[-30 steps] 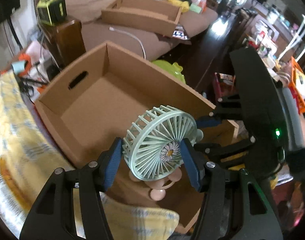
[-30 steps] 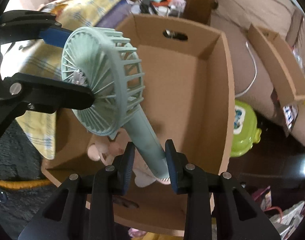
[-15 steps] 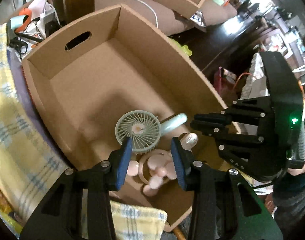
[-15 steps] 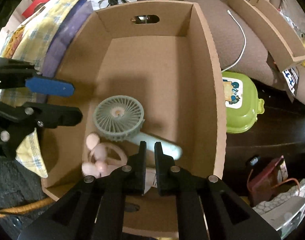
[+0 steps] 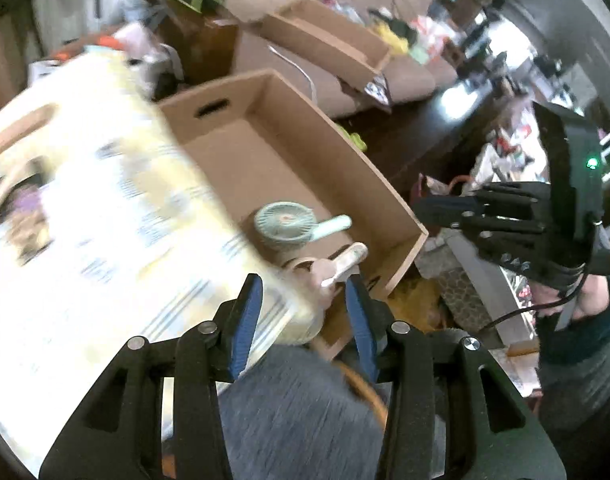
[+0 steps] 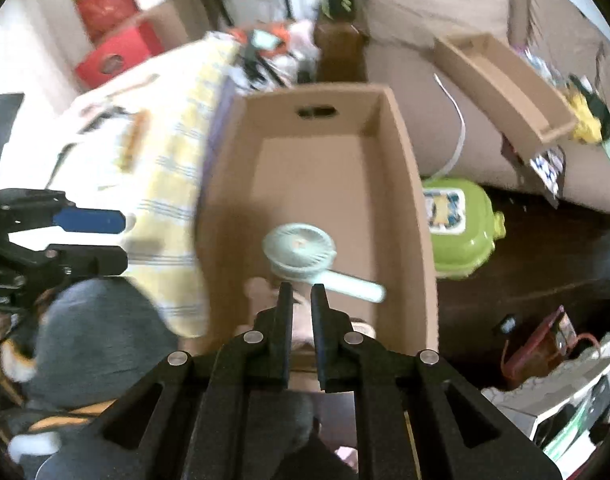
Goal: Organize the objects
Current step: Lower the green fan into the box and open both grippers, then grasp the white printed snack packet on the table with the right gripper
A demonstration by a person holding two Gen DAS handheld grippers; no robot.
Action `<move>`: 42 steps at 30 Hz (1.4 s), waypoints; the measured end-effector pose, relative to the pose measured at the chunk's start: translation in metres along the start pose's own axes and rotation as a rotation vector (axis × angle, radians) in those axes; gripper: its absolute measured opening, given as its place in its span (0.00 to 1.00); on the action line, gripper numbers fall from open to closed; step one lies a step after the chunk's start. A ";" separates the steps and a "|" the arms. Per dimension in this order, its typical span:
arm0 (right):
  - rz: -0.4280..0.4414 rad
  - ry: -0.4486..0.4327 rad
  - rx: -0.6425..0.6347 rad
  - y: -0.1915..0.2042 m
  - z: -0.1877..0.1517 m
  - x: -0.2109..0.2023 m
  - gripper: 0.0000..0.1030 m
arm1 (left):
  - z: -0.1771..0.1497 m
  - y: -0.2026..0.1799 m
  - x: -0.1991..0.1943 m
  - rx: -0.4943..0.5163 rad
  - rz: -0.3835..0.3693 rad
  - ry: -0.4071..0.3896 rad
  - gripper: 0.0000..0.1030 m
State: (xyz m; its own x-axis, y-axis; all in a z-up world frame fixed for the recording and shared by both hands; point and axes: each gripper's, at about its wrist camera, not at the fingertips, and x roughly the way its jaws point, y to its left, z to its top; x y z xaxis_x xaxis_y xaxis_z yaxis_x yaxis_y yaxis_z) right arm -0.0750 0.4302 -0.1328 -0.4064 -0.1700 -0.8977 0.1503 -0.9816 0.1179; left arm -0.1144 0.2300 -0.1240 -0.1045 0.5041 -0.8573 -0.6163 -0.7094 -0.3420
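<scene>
Both grippers are being held empty near the close end of the cardboard box (image 6: 409, 184): left gripper (image 5: 303, 320) with blue pads spread wide above the yellow checked cloth (image 5: 105, 216) edge, right gripper (image 6: 302, 312) with fingers nearly closed, only a narrow gap showing, nothing between them. Mint handheld fan (image 6: 305, 254) is lying flat inside the box, handle pointing toward the right wall. Pink fan (image 5: 337, 268) is lying just beside it, touching. Green lidded container (image 6: 459, 228) is sitting outside the box, on the dark floor.
</scene>
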 end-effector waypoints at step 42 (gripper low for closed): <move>-0.038 0.101 -0.198 0.200 0.115 0.093 0.64 | -0.152 0.153 -0.165 -0.394 0.136 -0.351 0.88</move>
State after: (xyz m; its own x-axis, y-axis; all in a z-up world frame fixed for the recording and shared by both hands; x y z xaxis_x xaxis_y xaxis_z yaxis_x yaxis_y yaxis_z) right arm -0.1863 0.2079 -0.1434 -0.3242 -0.1143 -0.9390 0.3151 -0.9490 0.0068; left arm -0.0727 -0.0367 -0.0935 -0.4588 0.4816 -0.7467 -0.2468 -0.8764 -0.4136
